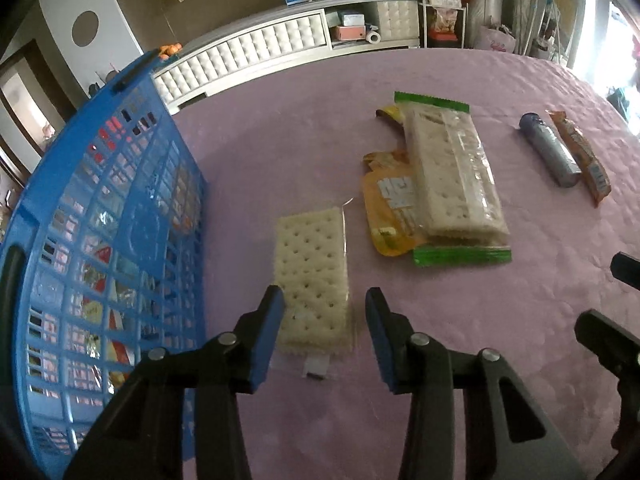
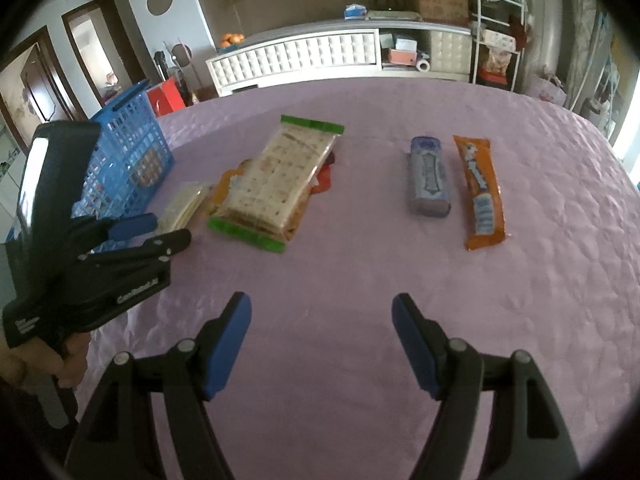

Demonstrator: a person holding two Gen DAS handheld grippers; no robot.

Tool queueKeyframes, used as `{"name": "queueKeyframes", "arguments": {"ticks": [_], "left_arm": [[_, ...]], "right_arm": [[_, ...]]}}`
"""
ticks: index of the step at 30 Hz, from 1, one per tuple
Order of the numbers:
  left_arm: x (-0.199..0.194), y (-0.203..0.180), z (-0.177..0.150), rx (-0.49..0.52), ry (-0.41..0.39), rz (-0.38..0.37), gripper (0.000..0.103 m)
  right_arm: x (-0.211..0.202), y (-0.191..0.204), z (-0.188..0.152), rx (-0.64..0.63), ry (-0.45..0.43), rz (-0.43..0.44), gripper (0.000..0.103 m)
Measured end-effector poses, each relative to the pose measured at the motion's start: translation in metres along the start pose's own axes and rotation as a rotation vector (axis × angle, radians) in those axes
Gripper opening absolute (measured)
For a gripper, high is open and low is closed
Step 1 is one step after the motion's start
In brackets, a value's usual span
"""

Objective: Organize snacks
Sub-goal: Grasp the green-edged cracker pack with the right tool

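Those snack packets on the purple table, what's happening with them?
A person is tidying snacks into the blue basket using two handheld tools. The left gripper straddles a small cracker pack, not visibly squeezing it. The right gripper hangs open over bare tablecloth. The large cracker pack, blue tube and orange wrapper wait.

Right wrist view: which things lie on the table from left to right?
Blue basket → small cracker pack → big cracker pack with green ends → blue-grey tube → orange snack bar.
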State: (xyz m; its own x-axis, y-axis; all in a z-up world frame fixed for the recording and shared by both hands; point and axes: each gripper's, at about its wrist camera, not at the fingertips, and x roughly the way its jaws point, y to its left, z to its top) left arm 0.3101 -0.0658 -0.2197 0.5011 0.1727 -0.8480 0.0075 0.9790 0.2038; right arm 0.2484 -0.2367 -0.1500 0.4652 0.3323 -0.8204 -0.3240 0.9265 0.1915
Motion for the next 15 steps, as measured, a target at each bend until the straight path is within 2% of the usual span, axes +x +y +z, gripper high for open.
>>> {"name": "queueKeyframes", "arguments": {"ticks": [4,7,8,9,12,13,15], "left_arm": [[0.005,-0.007,0.007,0.048,0.002,0.04,0.04],[0.006,-0.006,0.012,0.02,0.013,0.041,0.037],[0.007,-0.006,0.013,0.011,0.014,0.05,0.031],[0.005,-0.004,0.014,-0.002,0.013,0.042,0.028],[-0.005,-0.003,0.013,-0.011,-0.011,-0.003,0.013],[-0.009,-0.003,0.012,-0.014,-0.016,-0.041,0.001],[-0.017,0.0,0.01,-0.023,-0.028,-0.076,0.0]], "right_arm": [[-0.001,-0.001,0.0,0.007,-0.002,-0.001,0.077],[-0.002,-0.004,-0.001,0.021,-0.003,-0.002,0.077],[-0.002,-0.005,-0.001,0.03,-0.005,0.001,0.077],[-0.002,-0.006,-0.001,0.037,-0.003,0.003,0.077],[-0.001,-0.01,0.003,0.077,0.014,0.013,0.077],[-0.002,-0.011,0.005,0.087,0.015,0.026,0.077],[-0.006,-0.012,0.011,0.095,0.009,0.033,0.077]]}}
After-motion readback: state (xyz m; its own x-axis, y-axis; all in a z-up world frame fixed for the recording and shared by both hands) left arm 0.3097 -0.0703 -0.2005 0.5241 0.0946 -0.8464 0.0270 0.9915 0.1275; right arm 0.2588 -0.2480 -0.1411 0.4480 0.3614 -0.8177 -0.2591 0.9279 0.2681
